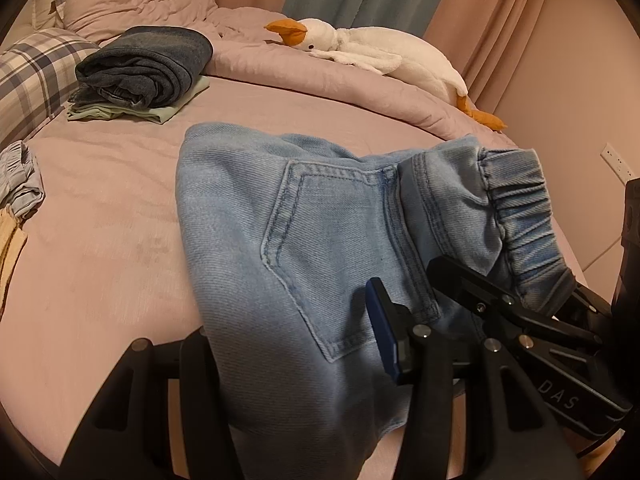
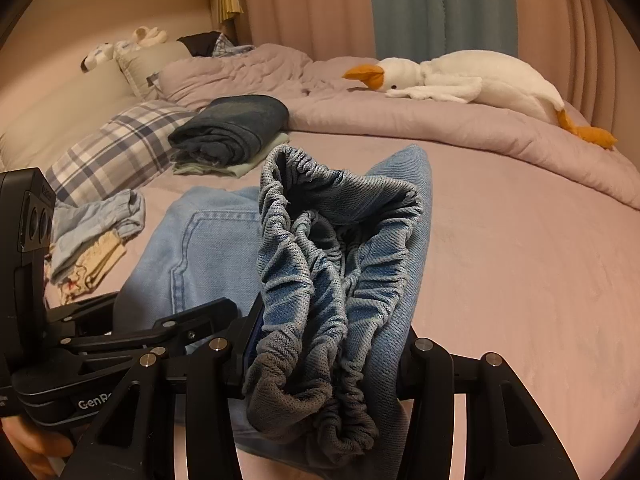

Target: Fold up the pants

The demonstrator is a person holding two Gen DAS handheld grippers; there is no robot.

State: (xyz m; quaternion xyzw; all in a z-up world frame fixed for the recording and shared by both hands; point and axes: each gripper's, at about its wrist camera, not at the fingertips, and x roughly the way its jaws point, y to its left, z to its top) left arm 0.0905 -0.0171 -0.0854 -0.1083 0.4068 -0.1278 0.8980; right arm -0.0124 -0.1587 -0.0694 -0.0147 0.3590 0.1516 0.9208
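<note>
Light-blue denim pants (image 1: 256,216) with an elasticated waistband (image 2: 332,280): held up off the pink bedsheet (image 1: 100,208) at the near edge of the bed, rear patch pocket (image 1: 320,240) facing the left wrist camera, the legs apparently doubled together. Long axis: runs from the bunched waistband, close against the cameras, forward and down toward the middle of the bed; the far end of the cloth rests on or just above the sheet. Right gripper (image 2: 324,364): closed on the gathered waistband, cloth filling the gap between its fingers. Left gripper (image 1: 296,352): denim draped between its fingers at the seat, beside the pocket; whether it is pinching or merely carrying the cloth cannot be told. Both grip the same waist end, the two tools just beside each other, the right nearer the waistband proper; judged so, the coming fold would bring this end forward along the long axis. Containers: none in view. Surroundings: stack of folded dark jeans on a pale green garment (image 1: 144,76), farther up the bed to the left; plaid pillow (image 1: 36,76); loose unfolded clothes (image 2: 96,232) at the left edge; plush goose (image 1: 372,52) lying on the rumpled duvet (image 1: 168,4) beyond; curtains (image 2: 440,4) behind.
</note>
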